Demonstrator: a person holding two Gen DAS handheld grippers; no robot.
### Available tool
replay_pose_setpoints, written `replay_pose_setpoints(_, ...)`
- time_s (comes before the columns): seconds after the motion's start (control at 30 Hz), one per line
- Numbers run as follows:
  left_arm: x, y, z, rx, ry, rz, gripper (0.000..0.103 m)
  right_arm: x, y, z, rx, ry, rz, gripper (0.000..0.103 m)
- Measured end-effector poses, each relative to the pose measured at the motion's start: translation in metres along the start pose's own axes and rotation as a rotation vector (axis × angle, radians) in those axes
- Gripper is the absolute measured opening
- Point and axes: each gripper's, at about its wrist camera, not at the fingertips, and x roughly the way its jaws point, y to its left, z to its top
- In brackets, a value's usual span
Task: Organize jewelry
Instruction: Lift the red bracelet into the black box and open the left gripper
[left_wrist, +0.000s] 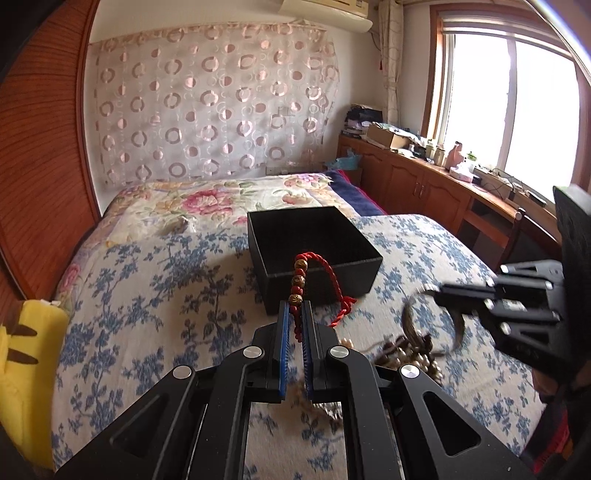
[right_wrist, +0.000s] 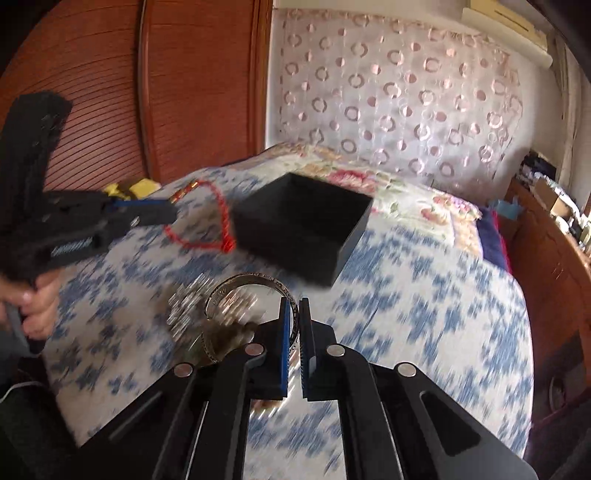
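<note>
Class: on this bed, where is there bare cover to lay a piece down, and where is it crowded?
Free: the blue-flowered bedspread between the black box and the yellow plush, and right of the box toward the bed edge. Crowded: the jewelry pile below the right hand-held gripper.

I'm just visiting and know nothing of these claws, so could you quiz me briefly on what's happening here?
1. True or false: the square black box holds jewelry.
2. Which claw grips the red braided cord bracelet with gold beads? A left B right
3. The right claw is shut on the engraved silver ____.

Key: 1 false, it looks empty; 2 A; 3 bangle.
</note>
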Motion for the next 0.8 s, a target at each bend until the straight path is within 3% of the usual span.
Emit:
replay_pose_setpoints(0.37, 0.025, 0.007, 0.036, 0.019, -0.024, 0.017, 0.005, 0.062, -0.034, 0.066, 0.031, -0.05, -0.042, 0.005)
replay_pose_setpoints(0.63, 0.046, 0.01, 0.049, 0.018, -0.018, 0.025, 0.005, 0.099, -0.036, 0.074, 0.036, 0.007, 0.0, 0.01)
replay_pose_setpoints(0.8, 0.061, 0.01, 0.053, 0.013, 0.002, 0.014, 0.005, 0.09, -0.048, 0.067, 0.066, -0.009, 0.013, 0.013)
